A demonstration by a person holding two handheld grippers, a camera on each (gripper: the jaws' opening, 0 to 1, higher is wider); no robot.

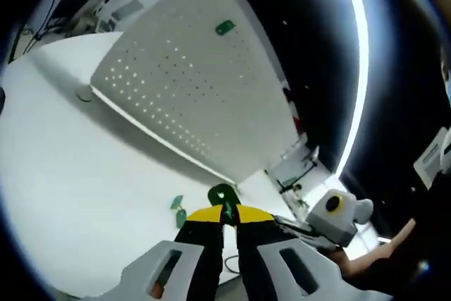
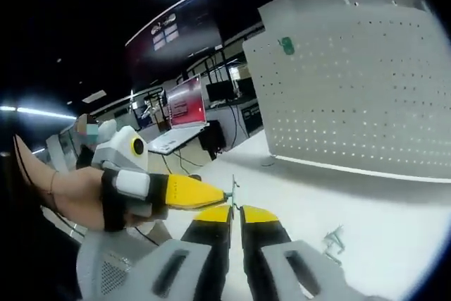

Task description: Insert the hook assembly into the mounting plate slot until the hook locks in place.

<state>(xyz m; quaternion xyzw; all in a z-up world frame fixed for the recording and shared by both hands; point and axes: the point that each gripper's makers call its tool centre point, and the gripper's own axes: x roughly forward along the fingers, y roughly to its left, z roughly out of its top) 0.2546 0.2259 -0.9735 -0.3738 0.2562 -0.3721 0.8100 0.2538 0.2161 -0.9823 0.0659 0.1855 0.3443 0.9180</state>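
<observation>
A green hook [image 1: 223,195] is sitting pinched at the yellow tips of the left gripper [image 1: 227,218], whose jaws are pressing together on it. Another small green piece [image 1: 177,203] is lying on the white table [image 1: 63,195] just left of those tips. The pegboard [image 1: 190,75] is standing upright on the table beyond, carrying a green hook [image 1: 225,28] near its top edge; in the right gripper view that hook [image 2: 286,45] is showing at the board's [image 2: 359,82] upper left. The right gripper [image 2: 235,215] is holding its jaws nearly closed, a thin wire piece [image 2: 233,187] rising between the tips. The left gripper [image 2: 176,192] is reaching in beside it.
</observation>
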